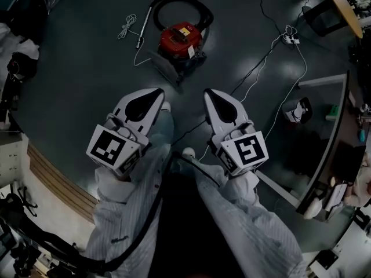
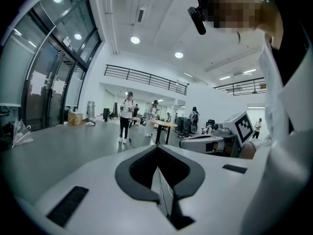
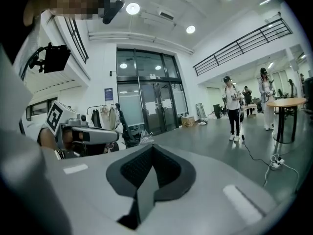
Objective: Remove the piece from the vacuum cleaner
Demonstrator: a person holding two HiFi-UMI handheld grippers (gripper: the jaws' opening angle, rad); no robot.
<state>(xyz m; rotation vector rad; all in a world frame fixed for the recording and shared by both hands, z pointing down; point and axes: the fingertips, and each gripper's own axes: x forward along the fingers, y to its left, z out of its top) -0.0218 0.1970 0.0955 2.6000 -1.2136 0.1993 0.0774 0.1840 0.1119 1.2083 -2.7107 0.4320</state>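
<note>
A red canister vacuum cleaner (image 1: 181, 39) sits on the dark floor ahead of me, its black hose (image 1: 179, 3) looped behind it and a thin wand (image 1: 144, 26) lying to its left. My left gripper (image 1: 157, 91) and right gripper (image 1: 207, 92) hover side by side well short of it, both shut with nothing between the jaws. In the left gripper view the left gripper (image 2: 157, 148) points across the hall, level with the floor, and the right gripper (image 2: 205, 142) shows beside it. The right gripper (image 3: 152, 148) likewise faces the room, with the left gripper (image 3: 83, 133) at its side.
A white cable (image 1: 126, 26) lies left of the vacuum. A black cord and a white cord run right to a power strip (image 1: 290, 38). A desk edge (image 1: 324, 138) stands at the right, a wooden ledge (image 1: 52, 178) at the left. People stand by a round table (image 3: 286, 104) far off.
</note>
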